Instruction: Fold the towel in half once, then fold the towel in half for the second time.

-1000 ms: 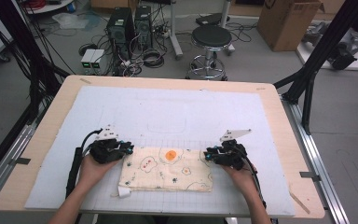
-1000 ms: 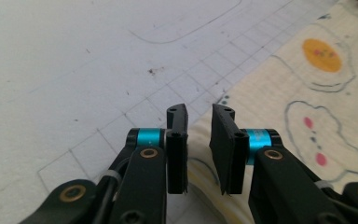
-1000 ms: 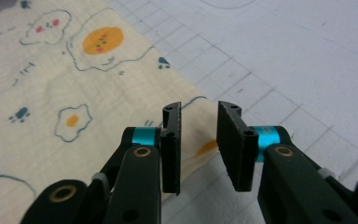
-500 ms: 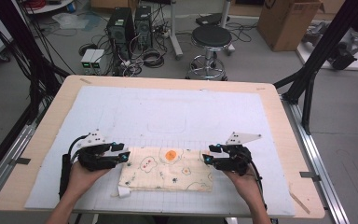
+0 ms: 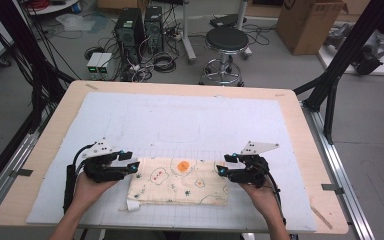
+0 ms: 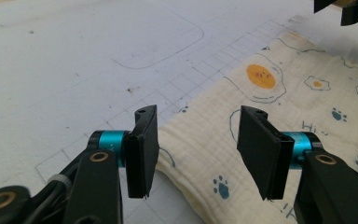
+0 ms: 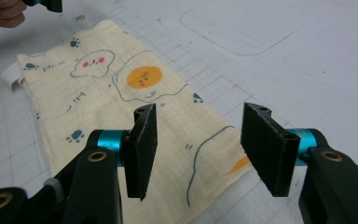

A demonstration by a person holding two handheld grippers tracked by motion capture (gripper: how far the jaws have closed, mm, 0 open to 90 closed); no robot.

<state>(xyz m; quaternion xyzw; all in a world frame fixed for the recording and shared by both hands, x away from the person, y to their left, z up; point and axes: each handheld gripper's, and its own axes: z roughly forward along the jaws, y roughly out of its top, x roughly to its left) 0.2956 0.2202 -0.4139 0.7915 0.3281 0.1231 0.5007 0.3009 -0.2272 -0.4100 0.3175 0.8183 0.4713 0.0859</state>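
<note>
On the left, the left gripper [image 5: 132,167] is sitting at the cloth's [image 5: 180,181] left end, with the person's left hand [image 5: 87,186] behind it. Its jaws have just been opening and are now standing fairly wide; in the left gripper view they are hanging over the cloth's [image 6: 279,116] near corner with no fabric pinched between them. The cloth itself is lying folded into a flat strip near the front edge of the mat [image 5: 190,125], between the two grippers, with a white tag [image 5: 131,206] sticking out at its front left corner.

On the right, the right gripper [image 5: 222,170] is mirroring this at the cloth's right end. Its jaws have also just been opening and are standing apart; the right gripper view is showing the cloth's [image 7: 121,93] edge beneath the gap, with the pads clear of it.

This looks like the release after a fold: both grippers seem to be letting go of the short ends. If another fold is wanted, the next move is calling for a fresh grip, likely by lowering the pads onto one end's corners, pinching both layers together, and carrying that end across to the other without dragging the bottom layer.
</note>
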